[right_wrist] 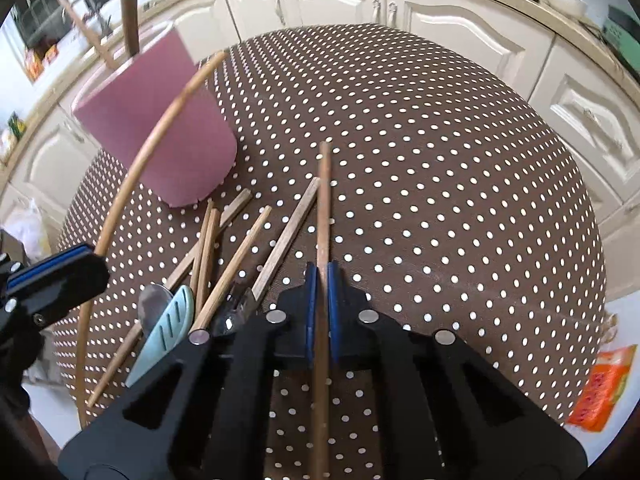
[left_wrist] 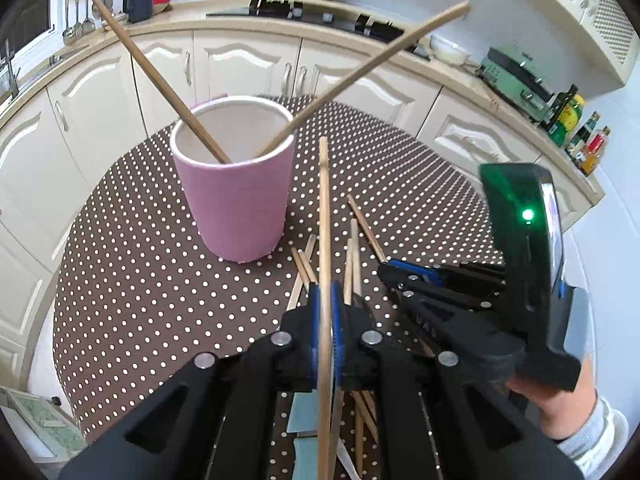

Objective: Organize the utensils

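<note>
Both grippers pinch one chopstick each: the left gripper with its chopstick aimed toward the pink cup, likely for dropping in; the right gripper grips another chopstick above the loose pile on the worktop.

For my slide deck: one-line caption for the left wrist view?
Left gripper lifts a chopstick toward a pink cup already holding two, above the polka-dot tablecloth.
</note>
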{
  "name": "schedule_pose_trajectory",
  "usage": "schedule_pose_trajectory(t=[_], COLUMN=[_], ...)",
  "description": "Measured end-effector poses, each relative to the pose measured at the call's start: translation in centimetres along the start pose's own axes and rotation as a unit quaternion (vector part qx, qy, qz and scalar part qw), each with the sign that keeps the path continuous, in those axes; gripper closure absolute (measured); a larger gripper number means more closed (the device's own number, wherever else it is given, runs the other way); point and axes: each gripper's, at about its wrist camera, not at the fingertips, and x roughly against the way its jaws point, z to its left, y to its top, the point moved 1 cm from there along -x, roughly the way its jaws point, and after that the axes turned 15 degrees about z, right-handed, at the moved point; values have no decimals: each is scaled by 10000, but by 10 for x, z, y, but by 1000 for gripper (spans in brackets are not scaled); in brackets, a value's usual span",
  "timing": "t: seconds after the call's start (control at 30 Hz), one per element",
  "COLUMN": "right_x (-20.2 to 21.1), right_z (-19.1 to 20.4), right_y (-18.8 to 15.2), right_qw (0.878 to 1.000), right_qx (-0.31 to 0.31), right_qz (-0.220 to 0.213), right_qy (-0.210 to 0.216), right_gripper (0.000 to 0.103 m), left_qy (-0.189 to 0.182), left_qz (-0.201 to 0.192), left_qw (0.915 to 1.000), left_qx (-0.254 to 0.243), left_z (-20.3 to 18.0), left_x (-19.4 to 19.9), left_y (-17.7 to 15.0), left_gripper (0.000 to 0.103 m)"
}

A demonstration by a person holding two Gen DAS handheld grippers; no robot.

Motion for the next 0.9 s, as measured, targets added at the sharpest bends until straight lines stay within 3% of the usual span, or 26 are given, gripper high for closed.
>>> schedule_pose_trajectory(t=[0.23,0.4,0.57,0.7,0.9], right_x=[64,122,161,179,169], right_z=[-14,-18,2,27,37], right_y=[-33,-65,-80,-80,-42], right_qw=[9879,9561,9258,9104,9064], right_qx=[-390,-593,-295,122,237], right_qz=[-1299,-2550,-3465,-3914,-3989], right_qy=[759,1319,1484,1334,1371], right_gripper=[97,97,97,97,97], left_qy=[-510,-923,-1214,-1223,-1297], left_qz=[-806,-1436,-2169,-2704,-3154], left_qw=[9952,9838,9649,9523,9379], left_qx=[-228,-554,-845,-711,-633], left_z=[5,4,6,15,27], left_x=[40,67,89,104,119], left_y=[-19,-37,-53,-46,-28], left_gripper=[97,97,97,97,97])
